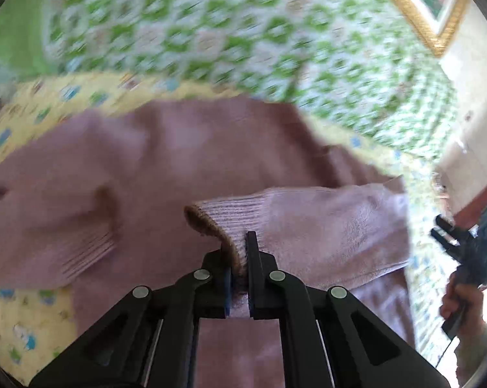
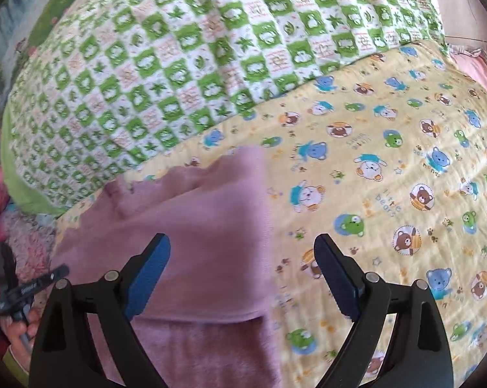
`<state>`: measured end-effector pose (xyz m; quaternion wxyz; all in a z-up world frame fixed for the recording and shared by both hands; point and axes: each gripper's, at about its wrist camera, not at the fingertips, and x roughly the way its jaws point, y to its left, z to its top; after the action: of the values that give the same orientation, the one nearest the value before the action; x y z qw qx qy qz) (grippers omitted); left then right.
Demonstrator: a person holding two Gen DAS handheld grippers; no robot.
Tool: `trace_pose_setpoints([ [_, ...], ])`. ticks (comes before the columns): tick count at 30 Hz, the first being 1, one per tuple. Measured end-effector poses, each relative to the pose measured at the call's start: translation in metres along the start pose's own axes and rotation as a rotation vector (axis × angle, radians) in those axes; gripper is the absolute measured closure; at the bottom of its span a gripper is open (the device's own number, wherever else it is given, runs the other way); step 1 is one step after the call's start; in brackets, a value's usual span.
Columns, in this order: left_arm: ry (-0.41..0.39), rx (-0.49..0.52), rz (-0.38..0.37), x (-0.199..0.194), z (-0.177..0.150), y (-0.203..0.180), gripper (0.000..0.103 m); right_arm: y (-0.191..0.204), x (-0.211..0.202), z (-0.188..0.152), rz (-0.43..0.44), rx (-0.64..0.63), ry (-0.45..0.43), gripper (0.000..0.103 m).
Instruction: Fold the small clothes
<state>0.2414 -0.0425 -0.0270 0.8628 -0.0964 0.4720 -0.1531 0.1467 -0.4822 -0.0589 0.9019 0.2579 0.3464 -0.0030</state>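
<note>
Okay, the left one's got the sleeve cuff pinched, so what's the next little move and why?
Probably carry the ribbed cuff inward across the pink sweater and lay it on the body. The left hand-held gripper is shut on that cuff, lifted off the yellow bear blanket, while the right hand-held gripper hangs open, holding nothing, over the sweater's edge.

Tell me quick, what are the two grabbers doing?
Left gripper: closed, pinching the pink sweater's ribbed cuff.
Right gripper: open, holding nothing, above the sweater's edge.
</note>
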Motion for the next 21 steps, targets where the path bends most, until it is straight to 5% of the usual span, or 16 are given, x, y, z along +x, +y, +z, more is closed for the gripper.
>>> trace_pose_setpoints([
  [8, -0.016, -0.118, 0.115, 0.005, -0.009, 0.039, 0.098, 0.011, 0.048, 0.011, 0.023, -0.033, 0.092, 0.012],
  [16, -0.004, -0.159, 0.121, -0.001, -0.024, 0.059, 0.098, 0.025, 0.079, 0.016, 0.074, -0.056, 0.131, 0.014],
  [17, 0.001, -0.163, 0.119, 0.002, -0.024, 0.058, 0.098, 0.024, 0.084, 0.017, 0.094, -0.046, 0.141, 0.019],
  [19, 0.015, -0.158, 0.116, 0.002, -0.028, 0.055, 0.098, 0.019, 0.097, 0.018, 0.142, -0.016, 0.203, 0.081],
  [20, 0.02, -0.15, 0.115, 0.003, -0.028, 0.053, 0.098, 0.017, 0.099, 0.02, 0.142, -0.007, 0.22, 0.094],
  [21, 0.022, -0.141, 0.113, 0.002, -0.03, 0.05, 0.098, 0.016, 0.096, 0.023, 0.144, -0.008, 0.213, 0.094],
])
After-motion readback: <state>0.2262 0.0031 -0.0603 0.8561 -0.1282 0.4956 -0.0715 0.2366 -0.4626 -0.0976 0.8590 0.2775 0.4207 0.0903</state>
